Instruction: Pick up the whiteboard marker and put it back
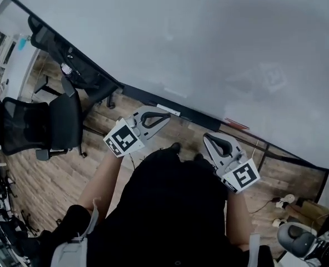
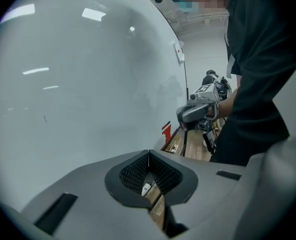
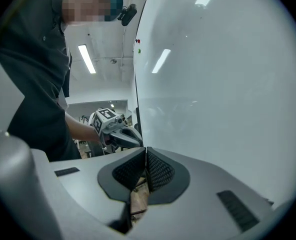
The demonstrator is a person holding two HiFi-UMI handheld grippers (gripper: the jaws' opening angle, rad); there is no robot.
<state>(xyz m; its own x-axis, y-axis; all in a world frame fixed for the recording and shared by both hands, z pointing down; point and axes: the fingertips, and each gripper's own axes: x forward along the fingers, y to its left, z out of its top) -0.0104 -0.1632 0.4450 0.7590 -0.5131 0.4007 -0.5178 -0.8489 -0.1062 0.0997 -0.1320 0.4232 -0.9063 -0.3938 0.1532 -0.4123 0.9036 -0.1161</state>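
Head view: large white whiteboard [image 1: 209, 38] fills the upper frame, with a dark narrow tray ledge [image 1: 203, 118] along its bottom edge. A thin red whiteboard marker [image 1: 237, 124] lies on that ledge, up from the right gripper and apart from both grippers. It also shows as a red shape [image 2: 166, 132] at the board's lower edge in the left gripper view. A small flat white piece [image 1: 169, 110] sits on the ledge just beside the left gripper's tip; can't tell what it is.

Left gripper [image 1: 167, 116], grey with a black-and-white marker cube: jaws pressed together, nothing between them. Its own view confirms this, the black ribbed pads [image 2: 138, 171] meeting at one line. It points at the ledge, near it; contact can't be told.

Right gripper [image 1: 207, 136], same build: jaws also together and empty, black ribbed pads [image 3: 160, 171] meeting at a seam. It sits below the ledge, over the person's black-shirted torso [image 1: 175, 204].

Each gripper shows in the other's view: right gripper [image 2: 198, 111], left gripper [image 3: 113, 129], both close to the board.

Background: black mesh office chair [image 1: 25, 127] at left, brown wood-plank floor [image 1: 53, 177], grey and white shoes [image 1: 309, 241] bottom right.
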